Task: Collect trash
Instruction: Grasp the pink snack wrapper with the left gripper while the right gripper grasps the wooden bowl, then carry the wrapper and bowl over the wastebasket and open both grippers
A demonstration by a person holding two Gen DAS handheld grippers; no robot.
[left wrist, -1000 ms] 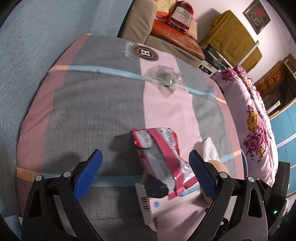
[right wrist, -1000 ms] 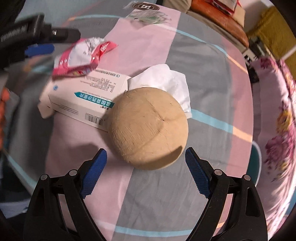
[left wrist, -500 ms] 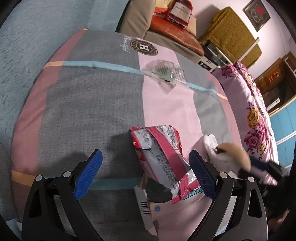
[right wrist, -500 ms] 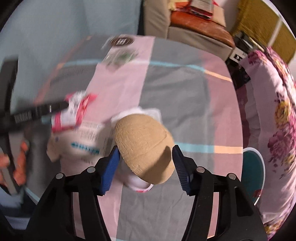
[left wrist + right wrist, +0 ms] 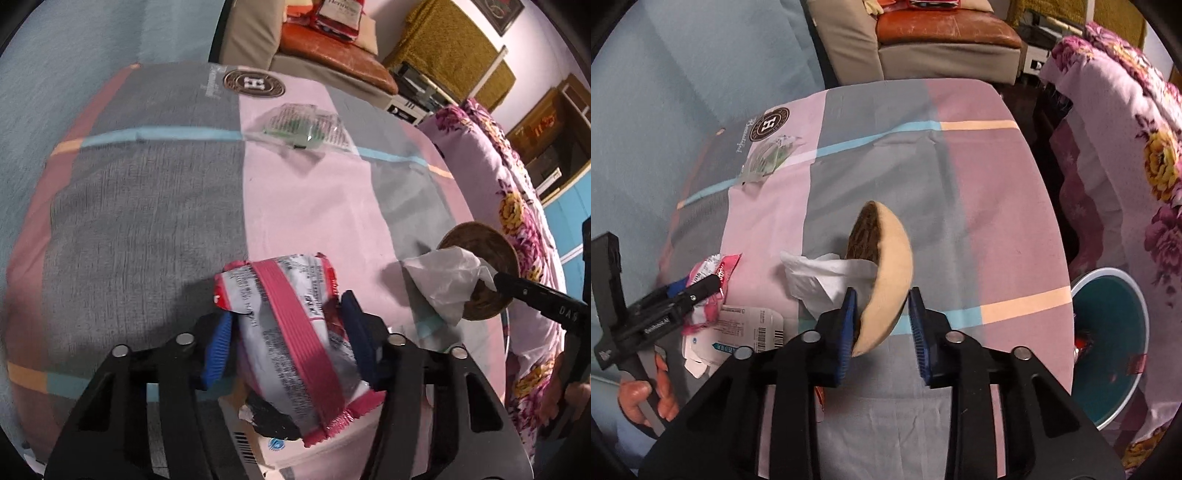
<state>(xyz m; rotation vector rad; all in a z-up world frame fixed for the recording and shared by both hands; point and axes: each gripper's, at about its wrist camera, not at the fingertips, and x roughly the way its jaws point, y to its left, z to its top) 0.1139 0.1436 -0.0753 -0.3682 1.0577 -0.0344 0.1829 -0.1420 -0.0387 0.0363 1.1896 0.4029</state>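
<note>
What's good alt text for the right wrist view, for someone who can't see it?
The right gripper is shut on a tan half shell, tilted on edge, with a white tissue caught beside it, above a striped cloth. At left, the left gripper grips a pink wrapper over a white box; a teal bin sits at right.

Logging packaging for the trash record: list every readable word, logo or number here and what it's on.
"H" in a round emblem: tablecloth.
"Hennessy", partly cut off: red box on the sofa.
Script beside the emblem: too blurred.
Print on the pink snack wrapper, white carton with barcode, clear wrapper: too small.
</note>
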